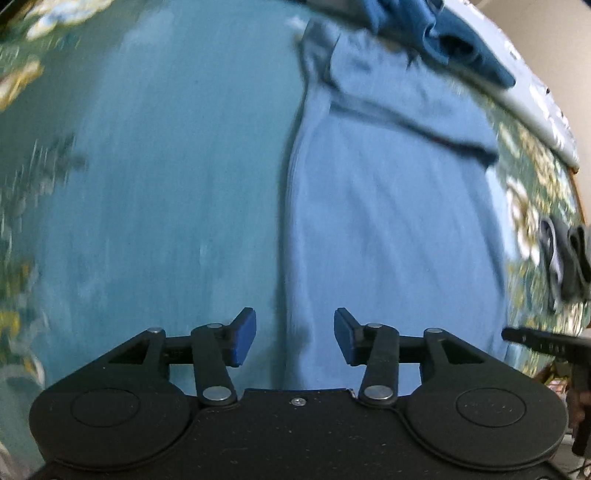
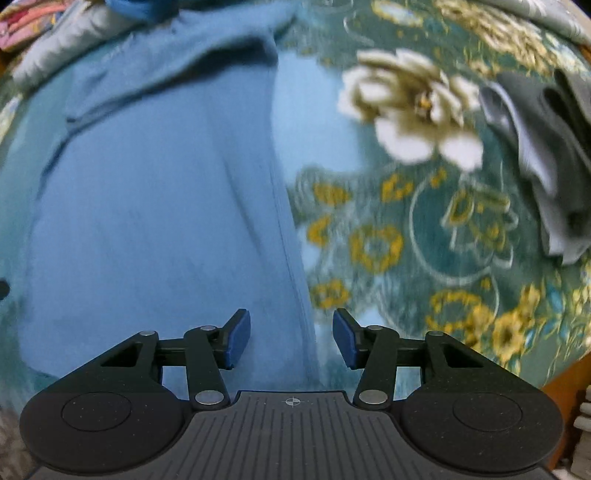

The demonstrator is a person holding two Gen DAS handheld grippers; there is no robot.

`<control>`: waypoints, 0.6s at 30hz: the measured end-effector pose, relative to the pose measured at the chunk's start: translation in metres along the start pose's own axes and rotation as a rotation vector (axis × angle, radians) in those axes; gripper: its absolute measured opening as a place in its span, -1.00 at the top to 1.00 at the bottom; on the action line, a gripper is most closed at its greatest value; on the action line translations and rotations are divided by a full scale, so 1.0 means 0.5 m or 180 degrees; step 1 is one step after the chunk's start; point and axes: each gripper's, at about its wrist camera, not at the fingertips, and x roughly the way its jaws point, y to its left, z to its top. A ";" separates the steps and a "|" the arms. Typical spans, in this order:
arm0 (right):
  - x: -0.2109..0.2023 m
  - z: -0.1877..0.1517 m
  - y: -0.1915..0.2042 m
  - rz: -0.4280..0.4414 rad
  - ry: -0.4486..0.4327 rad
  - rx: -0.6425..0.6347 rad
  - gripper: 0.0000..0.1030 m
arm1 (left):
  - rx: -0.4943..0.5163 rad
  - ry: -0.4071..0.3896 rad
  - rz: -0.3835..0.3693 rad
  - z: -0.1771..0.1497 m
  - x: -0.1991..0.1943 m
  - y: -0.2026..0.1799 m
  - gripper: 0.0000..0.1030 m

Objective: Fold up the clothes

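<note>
A light blue garment [image 1: 388,206] lies spread flat on a teal floral bedspread [image 1: 166,184]. In the left wrist view its left edge runs down the middle, with a sleeve folded across near the top. My left gripper [image 1: 294,341] is open and empty, hovering over that left edge near the hem. In the right wrist view the same garment [image 2: 155,206] fills the left half, its right edge running down the middle. My right gripper [image 2: 291,338] is open and empty above that right edge near the hem.
A crumpled dark blue cloth [image 1: 443,33] lies beyond the garment near a grey pillow edge [image 1: 535,122]. A grey folded garment [image 2: 546,155] lies on the bedspread [image 2: 406,240] to the right. The right gripper's tip [image 1: 535,341] shows at the left view's right edge.
</note>
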 end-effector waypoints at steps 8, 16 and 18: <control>0.017 -0.018 -0.032 0.0293 -0.0019 0.0089 0.33 | -0.0432 -0.0167 0.0136 -0.077 0.032 0.003 0.15; 0.009 -0.010 -0.072 0.0753 0.0115 0.0151 0.91 | -0.0427 -0.0151 0.0085 -0.092 0.049 -0.050 0.96; 0.003 -0.003 -0.087 0.0883 0.0128 0.0180 0.93 | -0.0507 -0.0246 0.0108 -0.100 0.039 -0.060 0.97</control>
